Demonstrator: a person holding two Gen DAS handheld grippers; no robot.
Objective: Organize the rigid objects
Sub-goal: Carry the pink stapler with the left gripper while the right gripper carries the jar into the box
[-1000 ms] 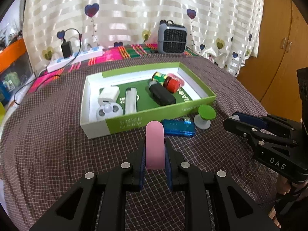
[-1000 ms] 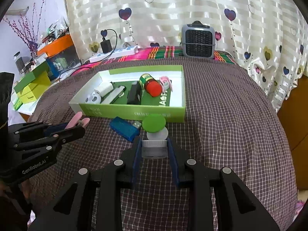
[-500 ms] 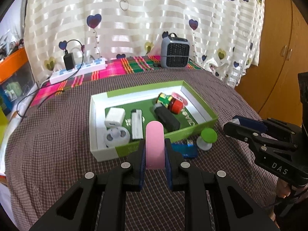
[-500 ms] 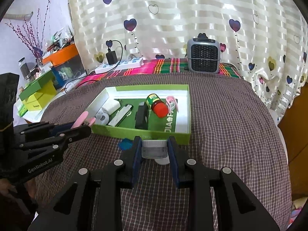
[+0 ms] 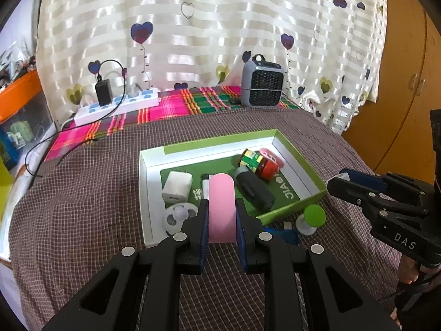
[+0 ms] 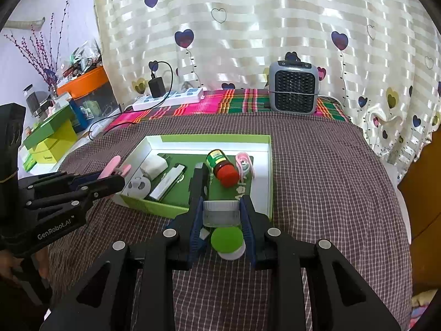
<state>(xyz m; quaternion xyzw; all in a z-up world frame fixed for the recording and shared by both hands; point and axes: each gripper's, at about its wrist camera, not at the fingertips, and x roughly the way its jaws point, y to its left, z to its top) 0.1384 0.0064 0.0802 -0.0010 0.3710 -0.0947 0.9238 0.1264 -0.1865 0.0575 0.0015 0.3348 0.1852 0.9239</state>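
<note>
The worktop [image 5: 82,220] is covered with a brown checked cloth. A shallow green box [image 5: 308,176] with white inner walls sits open on the cloth near the middle. Inside it lie, from the left in the left wrist view, a white charger cube [image 5: 176,186], a round white disc [image 5: 179,216], a white bar partly hidden behind the held item, a black oblong block [image 5: 255,191], a red-capped bottle [image 5: 257,162] on its side, and a pink item [image 5: 271,155] against the far right wall.

Just outside the near wall of the box stand a green-capped white container [image 5: 310,219] and, beside it, a flat blue item [image 5: 284,234], both resting on the cloth.

The left gripper [image 5: 222,215] is closed on a pink flat oblong piece [image 5: 221,207] with a rounded top; the piece stands upright between the fingers [image 5: 202,231] and rises above them. In the right wrist view this gripper [image 6: 110,178] sits at the left end of the box, pointing toward it, with the pink piece [image 6: 110,167] protruding from its tip.

The right gripper [image 6: 220,215] is closed on a small clear jar [image 6: 220,213] with a pale lid, held level between the fingers [image 6: 195,226]. The green-capped container [image 6: 227,241] shows below the jar. Both grippers are tilted downward toward the box, clear of the cloth
</note>
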